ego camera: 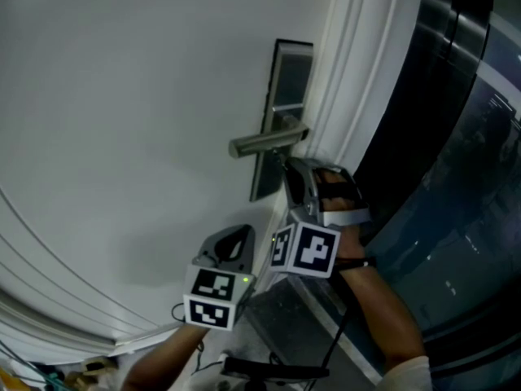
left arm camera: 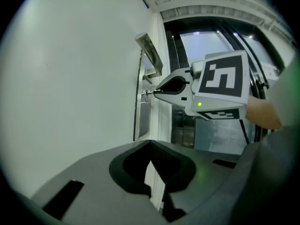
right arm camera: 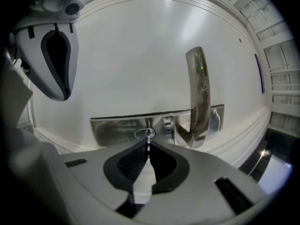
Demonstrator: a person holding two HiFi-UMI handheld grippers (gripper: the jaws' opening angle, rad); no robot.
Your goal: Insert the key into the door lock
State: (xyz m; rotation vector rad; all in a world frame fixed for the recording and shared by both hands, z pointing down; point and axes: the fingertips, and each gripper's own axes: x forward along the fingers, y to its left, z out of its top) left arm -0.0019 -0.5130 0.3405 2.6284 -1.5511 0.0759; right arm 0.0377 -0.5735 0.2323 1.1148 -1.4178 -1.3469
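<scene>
The white door [ego camera: 122,96] has a long shiny lock plate [ego camera: 289,80] on it. A metal handle [ego camera: 264,142] sticks out from the plate.

The right gripper [right arm camera: 148,146] is up close to the plate, just under the handle. Its fingers [right arm camera: 129,161] are squeezed tight on the key [right arm camera: 148,142]. The key is thin and points straight at the door. Its tip is right at the small round keyhole [right arm camera: 146,134] in the plate. I cannot tell how far in it goes. A hand [ego camera: 346,210] holds this gripper from behind.

The left gripper [left arm camera: 150,143] is lower down and a bit away from the plate. It points at the door. Its fingers [left arm camera: 126,165] are together at the tips and there is nothing between them. From its own view you can see the other gripper with the key touching the plate.
</scene>
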